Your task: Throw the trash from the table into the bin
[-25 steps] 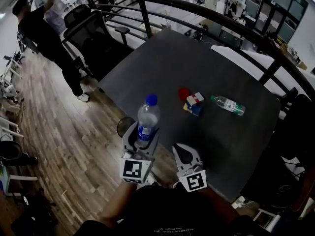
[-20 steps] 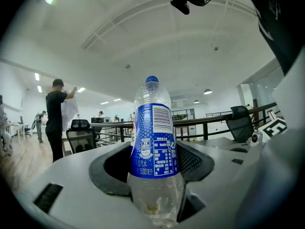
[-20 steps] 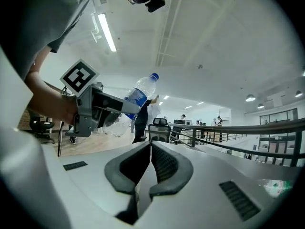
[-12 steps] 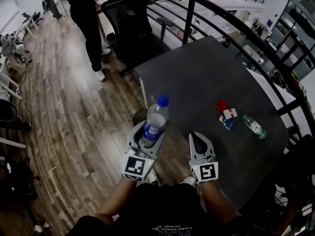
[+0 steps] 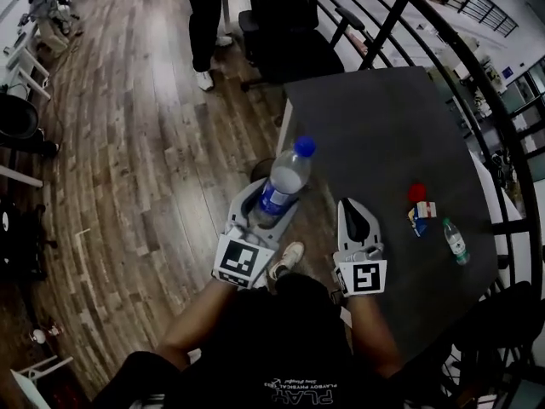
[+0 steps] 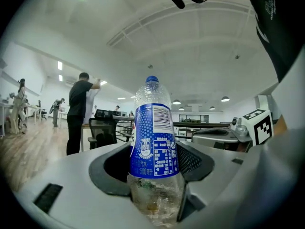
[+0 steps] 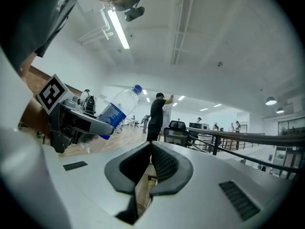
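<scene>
- A clear plastic water bottle (image 5: pixel 285 180) with a blue cap and a blue printed label is gripped near its base by the jaws of the left gripper (image 5: pixel 271 198). It is held out over the floor, just off the bench's left edge as seen from the head view.
- In the left gripper view the bottle (image 6: pixel 153 142) is seen upright between the dark, ribbed jaw pads, which are pressed against its crinkled, see-through lower part.
- The jaws of the right gripper (image 5: pixel 355 214) are closed together with nothing between them. In its own view the two rounded black pads of the right gripper (image 7: pixel 150 163) are seen meeting.
- Both grippers are made of smooth, pale moulded shells.
- The bench (image 5: pixel 375 135) is a dark grey, matte slab. Near its edge by the railing a second small clear bottle (image 5: pixel 456 241) is laid on its side, beside a small multicoloured box (image 5: pixel 421 211) and a red round piece (image 5: pixel 416 192).
- The floor (image 5: pixel 128 160) is laid in brown wood planks.
- A curved dark metal railing (image 5: pixel 443 66) and a black office chair (image 5: pixel 289 41) are seen beyond the bench, and a person (image 5: pixel 204 15) is stood near the chair.
</scene>
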### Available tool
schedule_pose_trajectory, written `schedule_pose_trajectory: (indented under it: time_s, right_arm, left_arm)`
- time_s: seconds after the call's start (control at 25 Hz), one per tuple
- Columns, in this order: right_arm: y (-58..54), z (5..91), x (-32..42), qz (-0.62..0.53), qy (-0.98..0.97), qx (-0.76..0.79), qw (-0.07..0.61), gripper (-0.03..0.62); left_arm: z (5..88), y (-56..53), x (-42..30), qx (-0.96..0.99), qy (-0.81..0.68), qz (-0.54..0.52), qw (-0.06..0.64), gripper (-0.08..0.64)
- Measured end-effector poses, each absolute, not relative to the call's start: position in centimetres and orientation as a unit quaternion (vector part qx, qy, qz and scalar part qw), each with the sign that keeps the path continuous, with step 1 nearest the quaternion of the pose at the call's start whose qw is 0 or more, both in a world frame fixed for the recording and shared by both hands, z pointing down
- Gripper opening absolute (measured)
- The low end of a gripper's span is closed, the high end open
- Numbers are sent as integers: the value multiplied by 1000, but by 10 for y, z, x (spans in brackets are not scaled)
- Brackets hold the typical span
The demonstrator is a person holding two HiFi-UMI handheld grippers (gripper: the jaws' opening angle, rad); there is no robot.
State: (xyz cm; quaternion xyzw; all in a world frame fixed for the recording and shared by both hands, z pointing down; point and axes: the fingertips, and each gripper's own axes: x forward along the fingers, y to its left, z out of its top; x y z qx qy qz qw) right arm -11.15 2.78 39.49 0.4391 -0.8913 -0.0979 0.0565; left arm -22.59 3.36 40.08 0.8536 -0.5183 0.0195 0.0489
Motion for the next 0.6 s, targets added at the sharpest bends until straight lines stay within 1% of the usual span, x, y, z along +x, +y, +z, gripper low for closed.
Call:
schedule_pose_trajectory:
  time_s: [0.12,0.32,0.44,0.6]
  right_arm:
    - [18,394,-144,-117,-907,402,46,25]
    - [-12,402,-183,-88,-931,355,19,25]
    - [-38,412,-190,-78,-939,334,12,25]
    - [-70,428,-188,-34,-942,333,-16,25]
  left_arm:
    - [417,22,-243,838,-541,39,64,287]
    - [431,-1,-265,825,-558,51,78,287]
    - [443,-21,-266,817,-567,53,90,287]
    - [477,-41,-269,801,-580,83,125,287]
